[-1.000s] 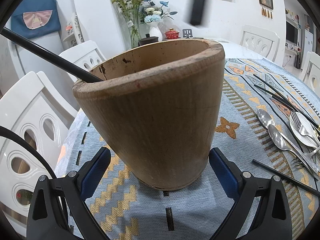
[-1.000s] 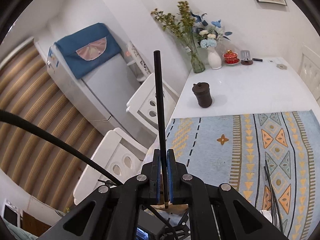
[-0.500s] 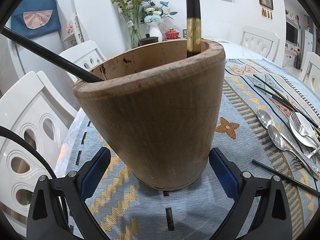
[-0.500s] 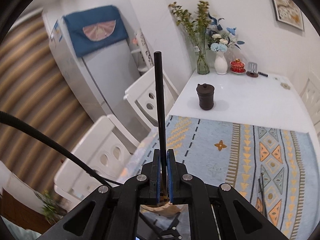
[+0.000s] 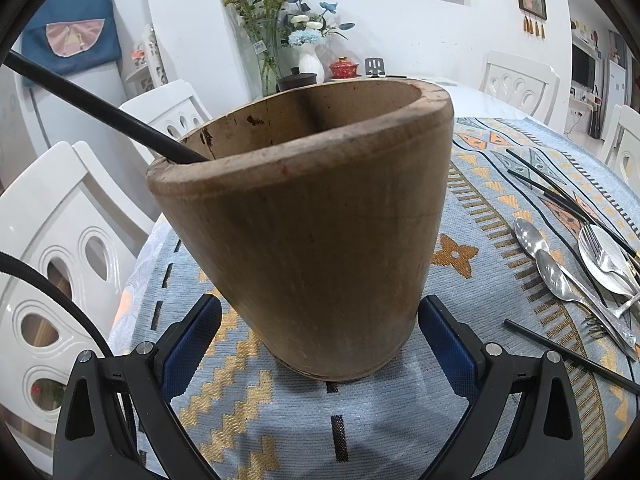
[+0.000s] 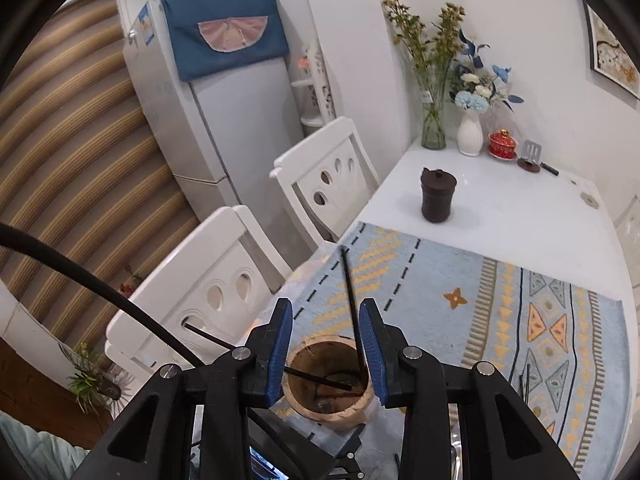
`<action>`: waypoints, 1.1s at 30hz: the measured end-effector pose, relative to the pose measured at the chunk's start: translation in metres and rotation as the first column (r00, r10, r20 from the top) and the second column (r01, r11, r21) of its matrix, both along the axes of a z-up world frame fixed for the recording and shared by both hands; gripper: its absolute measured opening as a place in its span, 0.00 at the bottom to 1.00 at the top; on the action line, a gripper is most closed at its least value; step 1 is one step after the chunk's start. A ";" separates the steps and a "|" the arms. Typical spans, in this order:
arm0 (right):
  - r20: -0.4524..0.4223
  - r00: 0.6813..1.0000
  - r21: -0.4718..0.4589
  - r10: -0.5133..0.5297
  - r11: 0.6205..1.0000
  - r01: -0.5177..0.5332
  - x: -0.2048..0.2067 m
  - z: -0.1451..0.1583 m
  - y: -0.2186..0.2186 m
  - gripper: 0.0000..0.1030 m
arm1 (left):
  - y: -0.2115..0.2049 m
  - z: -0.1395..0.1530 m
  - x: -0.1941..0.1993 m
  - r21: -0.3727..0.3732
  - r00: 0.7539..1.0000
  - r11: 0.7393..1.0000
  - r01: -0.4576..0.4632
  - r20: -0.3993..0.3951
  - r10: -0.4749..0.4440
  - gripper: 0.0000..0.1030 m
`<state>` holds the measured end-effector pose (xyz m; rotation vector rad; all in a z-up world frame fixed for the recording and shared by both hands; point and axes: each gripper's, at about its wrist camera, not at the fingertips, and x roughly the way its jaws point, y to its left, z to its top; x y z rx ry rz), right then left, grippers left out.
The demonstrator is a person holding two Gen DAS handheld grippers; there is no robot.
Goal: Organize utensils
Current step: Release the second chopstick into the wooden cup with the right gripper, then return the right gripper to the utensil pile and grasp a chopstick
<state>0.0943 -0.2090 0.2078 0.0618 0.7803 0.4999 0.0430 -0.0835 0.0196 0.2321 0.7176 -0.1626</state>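
Left wrist view, left to right: one black chopstick (image 5: 100, 108) leans out over the left rim of the wooden utensil holder (image 5: 312, 224), its lower end inside. The holder stands on the patterned blue cloth (image 5: 280, 432) covering the counter, tilted in this fisheye view. The left gripper (image 5: 320, 344) straddles the holder's base with jaws spread wide; both blue pads stand just beside the wood, and contact cannot be confirmed. To the right, loose utensils lie on the cloth: spoons (image 5: 556, 276), a fork (image 5: 600, 248) and further black chopsticks (image 5: 560, 192), well apart from the holder.

Right wrist view, left to right: white chairs (image 6: 208, 292) stand at the counter's edge. The right gripper (image 6: 326, 350) hangs above the holder (image 6: 328, 384), looking down into its mouth. Its jaws have just been opening and are now released. A second chopstick (image 6: 352, 308) stands between the pads, free of both, its lower end inside the holder. The first chopstick (image 6: 316, 378) lies slanted across the holder's interior.
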 end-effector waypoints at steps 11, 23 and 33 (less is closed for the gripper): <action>-0.047 0.994 0.048 -0.096 0.994 0.098 -0.002 -0.006 -0.038 0.32 | 0.000 0.000 0.000 0.000 1.000 1.000 0.000 0.000 0.000 0.96; -0.144 0.967 0.023 -0.209 0.977 0.214 -0.018 -0.033 -0.085 0.32 | 0.000 0.000 0.000 -0.001 1.000 1.000 0.000 0.000 0.000 0.96; -0.363 0.902 -0.017 -0.233 0.970 0.243 -0.038 -0.107 -0.103 0.30 | 0.001 0.001 0.001 0.000 1.000 1.000 0.000 -0.002 0.000 0.96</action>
